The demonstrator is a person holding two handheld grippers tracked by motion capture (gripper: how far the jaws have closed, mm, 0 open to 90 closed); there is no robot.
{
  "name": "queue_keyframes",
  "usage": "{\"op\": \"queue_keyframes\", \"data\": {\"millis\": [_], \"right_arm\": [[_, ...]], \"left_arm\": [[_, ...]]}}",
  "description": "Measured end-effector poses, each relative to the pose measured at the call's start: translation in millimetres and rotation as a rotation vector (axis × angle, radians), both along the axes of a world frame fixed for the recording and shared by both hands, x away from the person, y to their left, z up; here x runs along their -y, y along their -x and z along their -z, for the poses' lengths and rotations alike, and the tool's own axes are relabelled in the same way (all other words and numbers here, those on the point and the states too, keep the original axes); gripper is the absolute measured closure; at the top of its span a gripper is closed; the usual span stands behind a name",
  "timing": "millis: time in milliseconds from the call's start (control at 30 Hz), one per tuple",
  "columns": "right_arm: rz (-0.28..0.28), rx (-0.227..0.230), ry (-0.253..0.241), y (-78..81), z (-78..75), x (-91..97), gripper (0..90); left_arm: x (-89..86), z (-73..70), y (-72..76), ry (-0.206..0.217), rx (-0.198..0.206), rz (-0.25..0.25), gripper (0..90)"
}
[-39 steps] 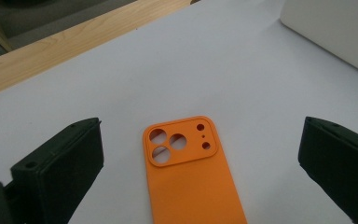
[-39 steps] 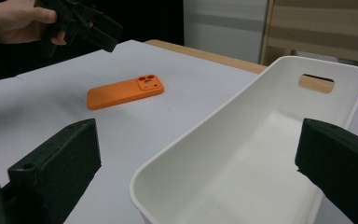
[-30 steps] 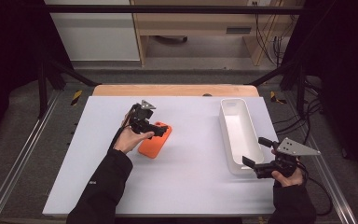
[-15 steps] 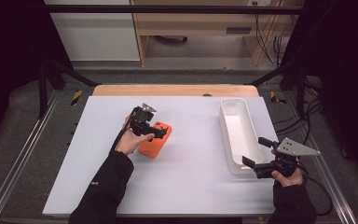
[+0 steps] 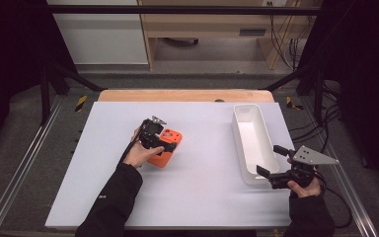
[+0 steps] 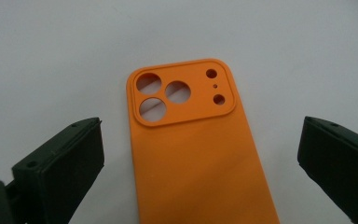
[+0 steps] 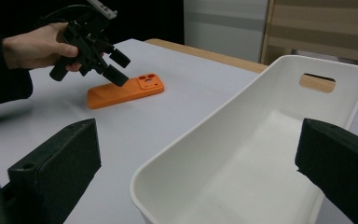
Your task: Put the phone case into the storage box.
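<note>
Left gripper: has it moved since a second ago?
Barely. The left gripper stays open over the orange phone case, at about the same distance from the white bin.

Dark room overall, with the light falling mostly on the white tabletop (image 5: 202, 197), which is sitting on a wooden board (image 5: 182, 95) peeking out along the far edge. Aluminium rails (image 5: 22, 168) are running down both sides, and black frame struts (image 5: 74, 76) are angling off into the shadows. Grey floor (image 5: 192, 79) is showing behind, with a light wood cabinet (image 5: 212, 24), a pale panel (image 5: 98, 34) and cables (image 5: 288, 44) hanging at the back.
</note>
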State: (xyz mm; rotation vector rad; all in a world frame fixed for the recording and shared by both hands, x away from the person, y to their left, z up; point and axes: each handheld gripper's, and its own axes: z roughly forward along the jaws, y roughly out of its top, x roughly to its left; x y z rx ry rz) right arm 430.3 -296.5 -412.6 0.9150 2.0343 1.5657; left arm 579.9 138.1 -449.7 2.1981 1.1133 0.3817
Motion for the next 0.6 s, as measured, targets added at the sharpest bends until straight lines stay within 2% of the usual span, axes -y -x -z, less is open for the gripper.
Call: {"op": "queue_keyframes", "data": {"millis": [167, 400, 600], "right_arm": [[0.001, -0.001, 0.0, -0.1, 0.0, -0.2, 0.4], [0.0, 0.001, 0.0, 0.0, -0.2, 0.3, 0.3], [-0.001, 0.0, 0.0, 0.0, -0.1, 0.1, 0.4]], "left_arm": [[0.4, 4.3, 0.0, -0.004, -0.008, -0.004, 0.0], [3.6, 12.5, -2.3, -0.049, -0.035, -0.01, 0.0], [6.2, 17.3, -3.1, -0.064, -0.053, -0.015, 0.1]]}}
